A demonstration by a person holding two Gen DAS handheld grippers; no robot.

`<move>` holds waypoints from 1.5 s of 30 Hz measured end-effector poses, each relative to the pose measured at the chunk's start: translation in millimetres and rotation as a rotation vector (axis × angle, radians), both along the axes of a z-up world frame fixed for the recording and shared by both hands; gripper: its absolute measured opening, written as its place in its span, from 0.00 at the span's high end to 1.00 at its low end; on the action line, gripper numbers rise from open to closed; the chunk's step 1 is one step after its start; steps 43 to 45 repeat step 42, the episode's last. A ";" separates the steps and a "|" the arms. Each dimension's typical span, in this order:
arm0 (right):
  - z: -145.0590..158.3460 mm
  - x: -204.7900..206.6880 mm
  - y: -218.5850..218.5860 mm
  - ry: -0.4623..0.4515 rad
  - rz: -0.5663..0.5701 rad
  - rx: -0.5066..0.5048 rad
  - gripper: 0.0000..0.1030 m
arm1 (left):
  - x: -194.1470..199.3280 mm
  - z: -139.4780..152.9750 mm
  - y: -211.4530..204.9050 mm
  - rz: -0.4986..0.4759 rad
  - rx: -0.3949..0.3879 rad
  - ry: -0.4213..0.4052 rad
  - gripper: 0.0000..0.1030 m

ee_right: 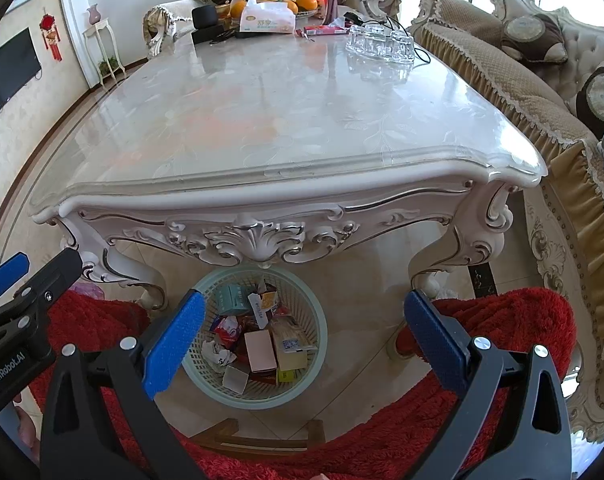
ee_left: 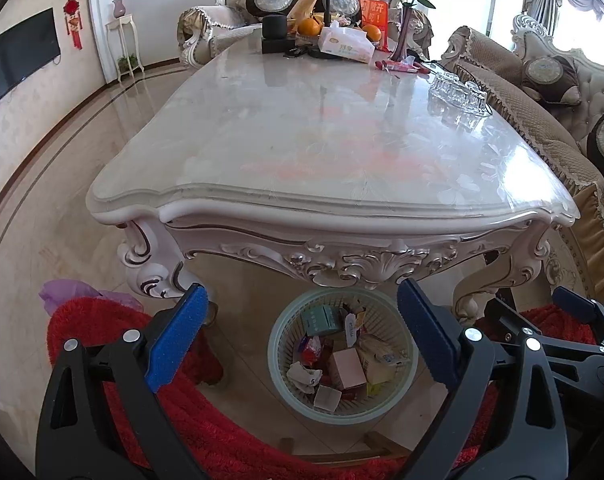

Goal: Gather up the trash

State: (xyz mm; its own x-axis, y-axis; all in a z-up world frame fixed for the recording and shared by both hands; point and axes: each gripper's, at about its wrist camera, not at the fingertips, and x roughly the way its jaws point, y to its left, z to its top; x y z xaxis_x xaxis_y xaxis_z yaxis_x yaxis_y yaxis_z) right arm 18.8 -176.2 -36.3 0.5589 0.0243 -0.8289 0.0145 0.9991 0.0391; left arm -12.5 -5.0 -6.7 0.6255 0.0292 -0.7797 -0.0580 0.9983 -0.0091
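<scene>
A pale green waste basket point(ee_left: 279, 344) point(ee_right: 320, 332) stands on the floor under the near end of the marble table point(ee_left: 302, 140) point(ee_right: 281, 120). It holds several pieces of trash: small boxes, wrappers and crumpled paper point(ee_left: 302, 376) point(ee_right: 217, 354). My left gripper point(ee_left: 302, 316) is open and empty above the basket. My right gripper point(ee_right: 304, 316) is open and empty above the basket too. Each gripper shows at the edge of the other's view, the right one point(ee_left: 574, 304) and the left one point(ee_right: 5, 274).
At the table's far end are a tissue box point(ee_left: 346, 44) point(ee_right: 267, 18), oranges point(ee_left: 310, 26), a black speaker point(ee_left: 273, 28), a vase with roses point(ee_left: 406, 32), a red packet point(ee_left: 402, 66) and glass cups point(ee_left: 458, 94) point(ee_right: 382, 42). A red rug point(ee_left: 113, 332) point(ee_right: 502, 320) covers the floor. A sofa point(ee_left: 542, 120) runs along the right.
</scene>
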 end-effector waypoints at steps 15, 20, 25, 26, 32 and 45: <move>-1.3 0.1 1.9 -0.001 -0.001 0.003 0.07 | -0.9 3.0 -1.0 -0.009 -0.007 -0.021 0.10; -0.7 0.2 3.3 -0.004 0.003 0.002 0.07 | -0.4 4.4 -2.7 -0.021 -0.005 -0.027 0.10; -0.6 0.2 3.7 -0.004 0.002 0.003 0.07 | 0.0 3.8 -1.4 -0.010 0.002 -0.025 0.10; -0.7 0.5 3.7 -0.004 0.002 0.004 0.07 | 0.3 3.2 -0.9 -0.007 0.000 -0.022 0.10; -2.6 0.9 4.9 0.003 0.003 0.004 0.07 | -0.8 0.8 1.4 -0.004 -0.008 -0.018 0.10; -3.3 0.9 4.8 0.002 0.004 0.004 0.07 | 0.5 -2.7 5.1 -0.006 -0.035 0.000 0.10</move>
